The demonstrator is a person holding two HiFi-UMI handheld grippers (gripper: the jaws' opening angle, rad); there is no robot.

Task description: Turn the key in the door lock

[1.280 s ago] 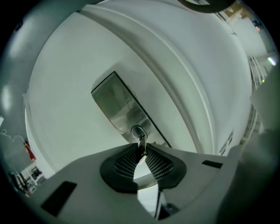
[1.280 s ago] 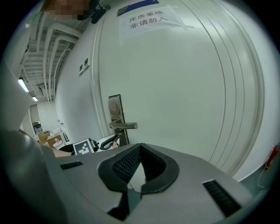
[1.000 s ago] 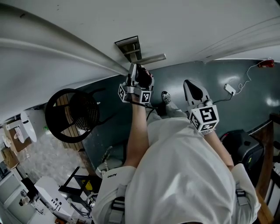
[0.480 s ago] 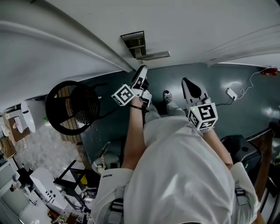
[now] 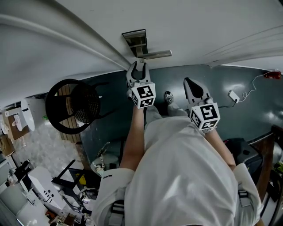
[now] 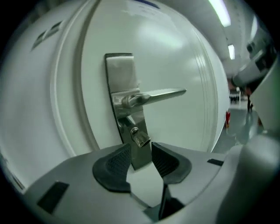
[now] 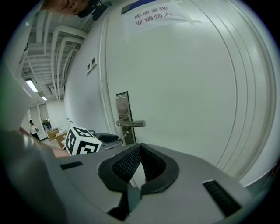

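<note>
- While the left gripper (image 6: 141, 151) pointed at the lock, its jaws stood wide apart, having just been opening.
- Key (image 6: 140, 139) sat in the keyhole on the steel lock plate (image 6: 124, 83), just under the lever handle (image 6: 158, 95).
- Key head stuck out towards the gripper, slightly tilted, just ahead of the gap between the two black pads (image 6: 114, 165); neither pad pressed on it.
- Nothing was gripped by the left jaws.
- Handle lay level, pointing right in the left gripper view.
- Lock plate was mounted on a white door (image 6: 183, 57).
- Right gripper (image 7: 139, 148) was closed, pad tips meeting, nothing between them.
- It was held back from the door, to the right of the left gripper in the head view.
- Left gripper's marker cube (image 7: 82, 140) showed at lower left in the right gripper view.
- Paper notice (image 7: 151, 13) was stuck high on the door.
- Black mesh chair (image 5: 73, 110) stood on the floor to the person's left.
</note>
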